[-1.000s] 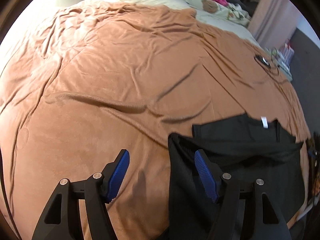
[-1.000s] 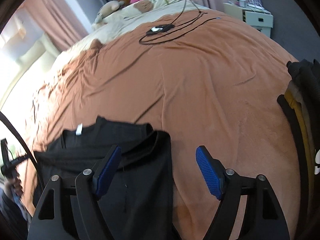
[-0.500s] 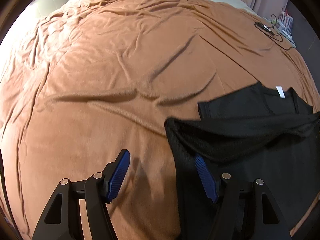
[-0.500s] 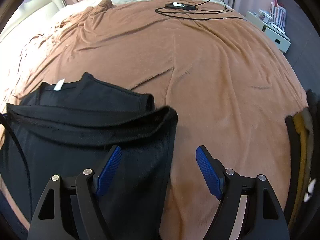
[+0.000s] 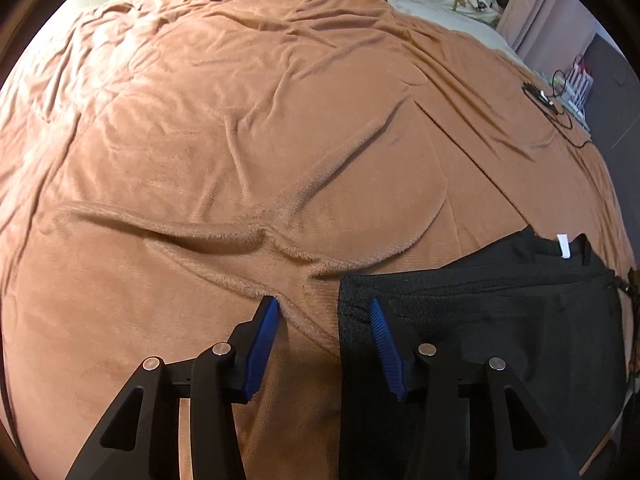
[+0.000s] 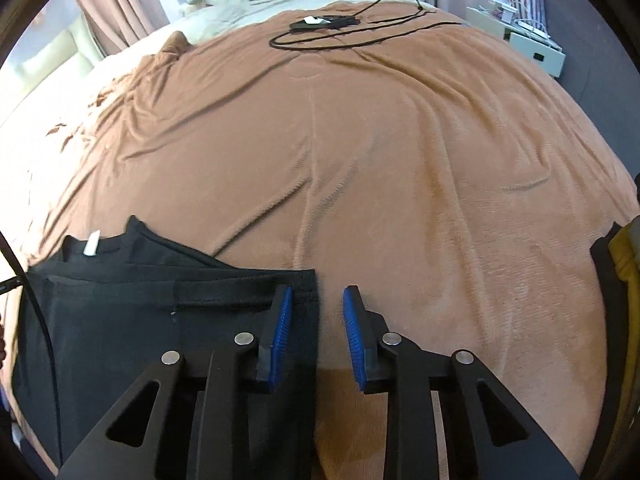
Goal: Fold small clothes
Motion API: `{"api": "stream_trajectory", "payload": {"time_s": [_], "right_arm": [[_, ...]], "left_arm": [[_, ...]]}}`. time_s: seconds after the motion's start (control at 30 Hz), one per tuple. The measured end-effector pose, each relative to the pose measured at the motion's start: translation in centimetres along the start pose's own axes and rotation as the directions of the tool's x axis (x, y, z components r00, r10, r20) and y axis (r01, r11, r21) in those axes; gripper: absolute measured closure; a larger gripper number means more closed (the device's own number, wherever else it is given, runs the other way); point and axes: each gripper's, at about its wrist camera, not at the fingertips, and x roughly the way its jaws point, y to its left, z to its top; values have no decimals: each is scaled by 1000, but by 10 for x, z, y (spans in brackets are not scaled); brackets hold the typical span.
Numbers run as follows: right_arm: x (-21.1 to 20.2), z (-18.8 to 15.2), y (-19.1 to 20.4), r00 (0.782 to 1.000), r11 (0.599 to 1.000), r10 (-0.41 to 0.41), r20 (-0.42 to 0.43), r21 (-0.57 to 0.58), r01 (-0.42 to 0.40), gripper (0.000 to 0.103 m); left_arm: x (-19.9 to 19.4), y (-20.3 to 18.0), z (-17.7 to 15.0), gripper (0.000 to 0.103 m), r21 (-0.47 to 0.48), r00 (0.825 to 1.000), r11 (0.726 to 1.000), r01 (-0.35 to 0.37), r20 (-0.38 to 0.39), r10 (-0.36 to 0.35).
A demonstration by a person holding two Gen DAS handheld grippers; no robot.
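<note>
On the near part of the bed [image 6: 400, 160], over the brown blanket [image 5: 260, 160], lies a black garment [image 6: 132, 328] — bottom hem folded up toward the collar, white neck label [image 6: 92, 242] showing at the far edge. Straddling the garment's left edge, the left hand-held gripper [image 5: 324, 320]: jaws apart, one blue pad on the blanket, the other over black cloth, gripping nothing. Likewise at the right edge, the right hand-held gripper [image 6: 317, 312]: jaws parted but narrower, folded corner between the pads, not yet pinched as far as can be told. Well apart at the far right of the bed, a black cable [image 6: 340, 36] and a small device; at the far right rim of the right view, a stack of dark and mustard clothes [image 6: 624, 264].

Step in hand, by judgement: first lengthwise fold laid flat, corners being lined up for the next one. Next move calls for closing both sets of pads on the doubled edge — both layers caught together — then lifting evenly and carrying sideways without dragging the blanket's wrinkles along.
</note>
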Motion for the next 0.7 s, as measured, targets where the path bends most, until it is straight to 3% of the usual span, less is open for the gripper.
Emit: {"api": "stream_trajectory", "payload": {"time_s": [0.13, 0.27, 0.3, 0.33, 0.43, 0.7], "right_arm": [[6, 0, -1, 999, 999, 37, -33, -2, -37, 79], [14, 2, 2, 999, 999, 31, -30, -19, -32, 79], [13, 4, 2, 999, 999, 36, -26, -22, -37, 79], [13, 5, 2, 999, 999, 41, -24, -27, -42, 79], [9, 4, 3, 999, 998, 41, -15, -53, -42, 100], [-24, 2, -9, 995, 999, 34, 92, 29, -37, 103]], "left_arm": [[3, 0, -3, 65, -10, 1000, 1000, 10, -4, -10], [-3, -2, -4, 91, -21, 999, 999, 41, 15, -41], [-4, -2, -4, 93, -21, 999, 999, 41, 20, -41], [-7, -2, -5, 94, -20, 999, 999, 32, 28, -32], [-17, 2, -4, 95, -36, 998, 998, 47, 47, -46], [-45, 12, 5, 96, -100, 989, 991, 84, 130, -70]]}}
